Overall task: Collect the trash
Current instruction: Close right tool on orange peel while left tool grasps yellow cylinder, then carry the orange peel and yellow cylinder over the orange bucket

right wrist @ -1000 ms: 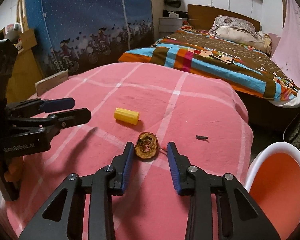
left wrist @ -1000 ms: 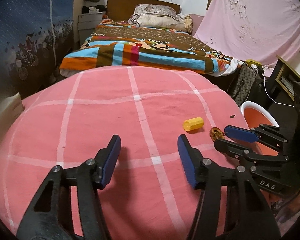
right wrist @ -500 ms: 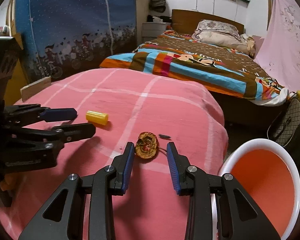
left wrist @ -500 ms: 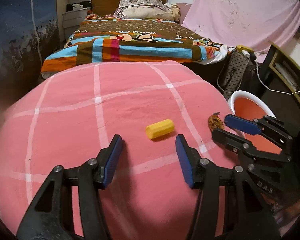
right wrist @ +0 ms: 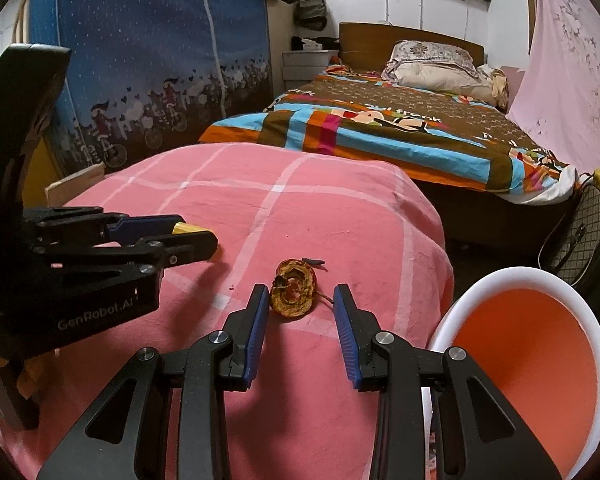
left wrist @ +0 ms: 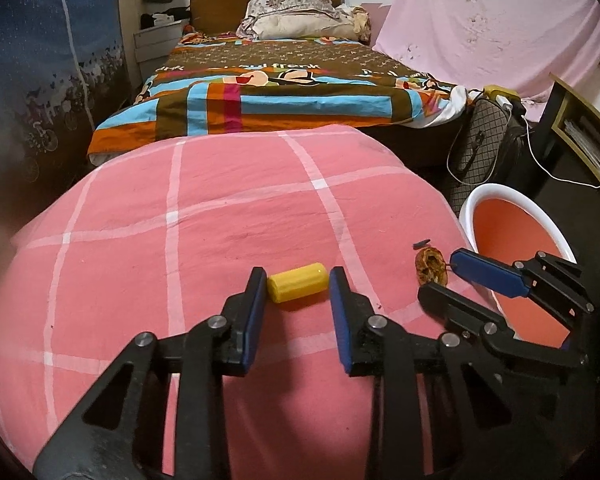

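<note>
A yellow tube point(left wrist: 297, 281) lies crosswise between the tips of the released left claw point(left wrist: 298, 286), while a dried peel point(right wrist: 293, 291) sits between the released right claw's point(right wrist: 301, 300) tips.

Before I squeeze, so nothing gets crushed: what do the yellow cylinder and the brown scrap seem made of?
Yellow cylinder: probably hard plastic, smooth with an even colour and a soft sheen. Brown scrap: looks like dried fruit peel, wrinkled, matte and curled, likely brittle.

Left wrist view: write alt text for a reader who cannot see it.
The open left gripper straddles a yellow cylinder lying on a pink checked cover. To its right, the open right gripper reaches toward a brown dried scrap, beside a white-rimmed orange bin.
</note>
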A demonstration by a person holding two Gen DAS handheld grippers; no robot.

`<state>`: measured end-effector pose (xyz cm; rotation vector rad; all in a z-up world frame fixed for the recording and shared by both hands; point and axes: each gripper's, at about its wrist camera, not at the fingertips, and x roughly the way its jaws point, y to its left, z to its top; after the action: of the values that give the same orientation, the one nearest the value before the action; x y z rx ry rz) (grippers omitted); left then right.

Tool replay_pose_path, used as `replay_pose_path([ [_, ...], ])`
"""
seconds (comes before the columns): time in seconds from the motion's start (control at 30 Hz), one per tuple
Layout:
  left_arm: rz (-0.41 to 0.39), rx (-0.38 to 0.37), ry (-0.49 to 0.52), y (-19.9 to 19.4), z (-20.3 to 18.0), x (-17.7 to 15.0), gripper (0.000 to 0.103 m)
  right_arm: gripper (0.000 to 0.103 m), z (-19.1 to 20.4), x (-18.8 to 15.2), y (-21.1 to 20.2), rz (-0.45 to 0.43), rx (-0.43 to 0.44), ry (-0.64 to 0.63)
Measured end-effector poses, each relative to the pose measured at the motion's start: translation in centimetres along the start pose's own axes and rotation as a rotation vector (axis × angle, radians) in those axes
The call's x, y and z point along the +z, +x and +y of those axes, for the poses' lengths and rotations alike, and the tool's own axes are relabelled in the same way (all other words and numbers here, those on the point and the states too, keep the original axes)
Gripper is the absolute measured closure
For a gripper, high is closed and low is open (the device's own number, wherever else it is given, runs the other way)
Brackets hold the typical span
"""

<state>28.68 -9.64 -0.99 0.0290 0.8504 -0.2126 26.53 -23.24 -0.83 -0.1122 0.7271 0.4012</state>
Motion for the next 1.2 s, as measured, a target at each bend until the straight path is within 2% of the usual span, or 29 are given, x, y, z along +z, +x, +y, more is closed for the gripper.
replay_pose_path([
  [0.13,-0.038,-0.002,-0.004,-0.9,-0.2,-0.2,0.087,0.072,-0.3,-0.2,-0.6,-0.027,-0.002,0.011],
  [0.3,-0.116,-0.018,-0.001,-2.5,-0.6,-0.5,0.087,0.072,-1.1,-0.2,-2.2,-0.104,-0.007,0.047],
  [0.5,-0.293,-0.065,-0.001,-5.5,-1.8,-1.3,0.087,0.072,-2.4,0.0,-4.7,-0.233,-0.032,0.093],
  [0.77,-0.518,-0.101,0.066,-9.4,-4.6,-1.3,0.087,0.072,-5.1,-0.1,-9.9,-0.467,-0.086,0.17],
  [0.9,-0.572,-0.131,0.12,-10.3,-6.6,-1.2,0.087,0.072,-6.2,-0.6,-12.2,-0.58,-0.119,0.198],
  [1.03,-0.593,-0.167,0.171,-10.7,-8.6,-1.4,0.087,0.072,-7.2,-1.5,-14.5,-0.679,-0.186,0.216],
  [1.2,-0.615,-0.215,0.221,-11.0,-11.1,-1.9,0.087,0.072,-8.5,-2.5,-16.1,-0.736,-0.244,0.238],
])
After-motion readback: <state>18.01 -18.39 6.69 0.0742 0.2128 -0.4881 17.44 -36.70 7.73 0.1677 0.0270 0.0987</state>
